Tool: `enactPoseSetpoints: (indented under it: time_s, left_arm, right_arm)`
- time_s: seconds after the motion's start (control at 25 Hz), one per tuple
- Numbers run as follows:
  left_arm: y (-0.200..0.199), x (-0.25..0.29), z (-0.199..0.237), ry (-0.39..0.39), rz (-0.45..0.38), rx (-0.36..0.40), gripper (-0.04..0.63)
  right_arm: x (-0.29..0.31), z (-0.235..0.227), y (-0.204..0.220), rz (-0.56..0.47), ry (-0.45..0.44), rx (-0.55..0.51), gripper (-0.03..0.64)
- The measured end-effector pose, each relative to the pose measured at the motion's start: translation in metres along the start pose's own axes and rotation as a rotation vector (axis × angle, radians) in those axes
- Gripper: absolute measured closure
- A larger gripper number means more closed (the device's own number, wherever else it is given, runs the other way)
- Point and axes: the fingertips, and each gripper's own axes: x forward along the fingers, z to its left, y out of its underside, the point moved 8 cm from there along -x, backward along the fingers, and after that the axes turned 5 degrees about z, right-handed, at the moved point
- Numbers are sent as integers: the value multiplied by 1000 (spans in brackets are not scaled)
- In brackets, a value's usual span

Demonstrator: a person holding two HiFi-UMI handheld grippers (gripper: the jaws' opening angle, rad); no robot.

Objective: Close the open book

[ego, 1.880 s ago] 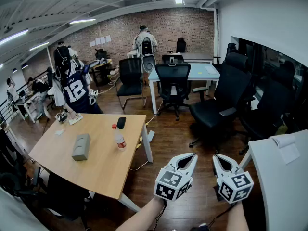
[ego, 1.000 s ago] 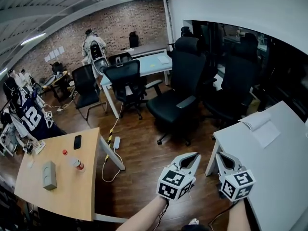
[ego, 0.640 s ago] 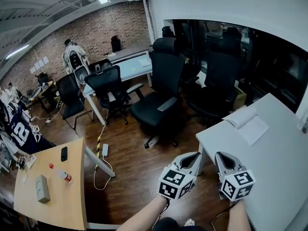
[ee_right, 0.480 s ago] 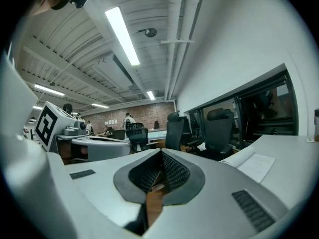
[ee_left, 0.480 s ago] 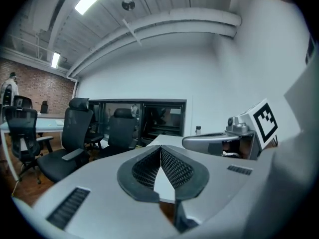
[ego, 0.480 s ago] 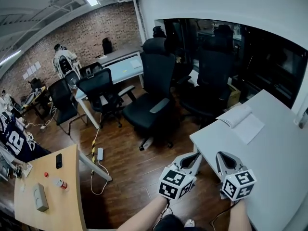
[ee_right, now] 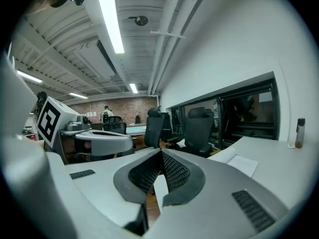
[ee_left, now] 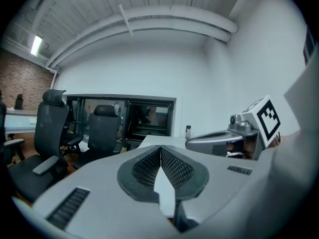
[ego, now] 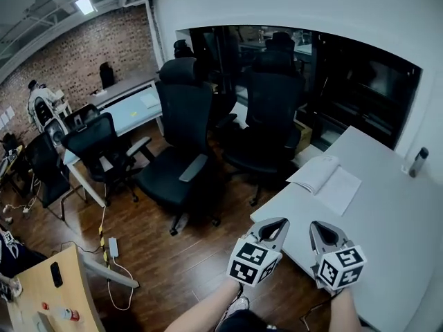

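An open white book (ego: 325, 179) lies on the grey table (ego: 387, 227) at the right, near its far-left corner; the right gripper view catches the book (ee_right: 238, 162) too. My left gripper (ego: 271, 225) hangs at the table's near-left edge, jaws shut and empty. Beside it, my right gripper (ego: 318, 231) is over the table's near part, also shut with nothing between its pads. Both point toward the book and stay well short of it. In the left gripper view the shut left gripper (ee_left: 160, 148) aims at the table end, with the right gripper (ee_left: 219, 142) alongside.
Black office chairs (ego: 176, 151) stand left of the table and behind it (ego: 273, 109). A small bottle (ego: 414, 162) stands at the table's far right edge by the white wall. Dark windows run behind. A wooden table (ego: 41, 296) sits at the bottom left.
The view has swung right: the grey table and book have come nearer and toward the centre, while the wooden table slid off to the lower left. Both grippers stayed shut, side by side.
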Motion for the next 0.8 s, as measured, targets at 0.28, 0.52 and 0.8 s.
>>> enactPoseSetpoints:
  time_s: [0.28, 0.52, 0.8]
  left_arm:
    - [-4, 36, 60, 133, 18, 12, 590]
    - [4, 78, 83, 224, 49, -11, 591]
    - [-3, 136, 78, 290, 87, 1, 590]
  right_arm:
    - [41, -2, -9, 29, 149, 33, 612]
    - [58, -19, -6, 56, 248, 61, 612]
    - [66, -66, -6, 56, 316, 98, 612]
